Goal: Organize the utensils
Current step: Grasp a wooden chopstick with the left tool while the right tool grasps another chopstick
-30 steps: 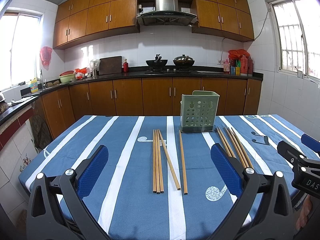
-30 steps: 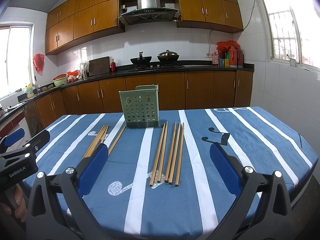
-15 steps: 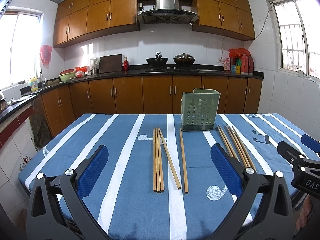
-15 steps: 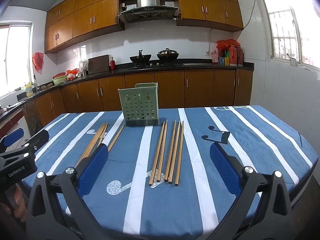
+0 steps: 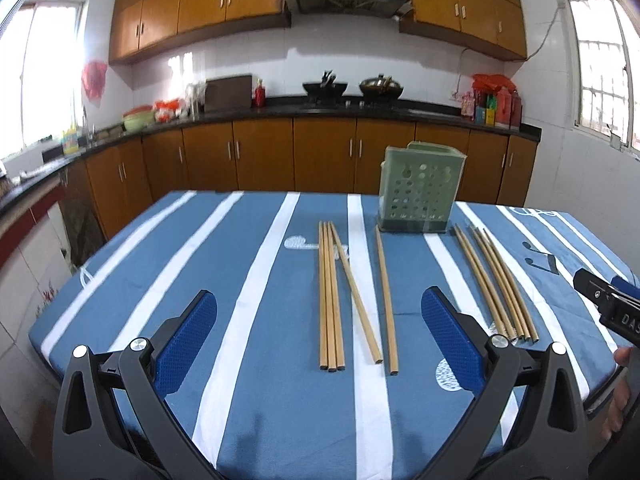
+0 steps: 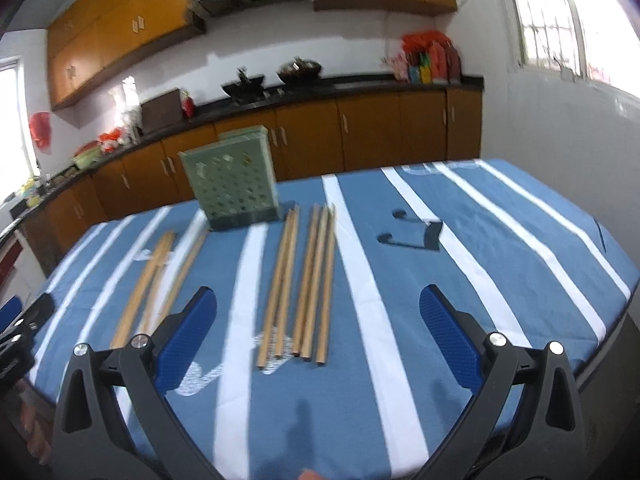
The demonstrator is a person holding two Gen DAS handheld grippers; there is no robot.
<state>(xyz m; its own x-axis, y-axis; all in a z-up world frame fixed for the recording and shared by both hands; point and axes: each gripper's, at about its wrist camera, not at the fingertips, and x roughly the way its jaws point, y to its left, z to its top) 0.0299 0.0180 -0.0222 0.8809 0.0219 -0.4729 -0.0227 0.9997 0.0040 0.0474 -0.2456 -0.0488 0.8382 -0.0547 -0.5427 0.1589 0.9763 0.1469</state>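
Observation:
A green perforated utensil holder stands upright at the far middle of the blue striped table; it also shows in the right wrist view. Several wooden chopsticks lie flat in two groups: a left group and a right group. In the right wrist view the right group lies ahead and the left group lies to the left. My left gripper is open and empty, above the table's near edge before the left group. My right gripper is open and empty before the right group.
Wooden kitchen cabinets and a dark counter with pots and bottles run behind the table. The right gripper's body shows at the right edge of the left view. The left gripper's body shows at the left edge of the right view.
Both grippers have moved forward and tipped down toward the chopsticks. The right wrist view has tilted and blurred. Both stay open and empty.

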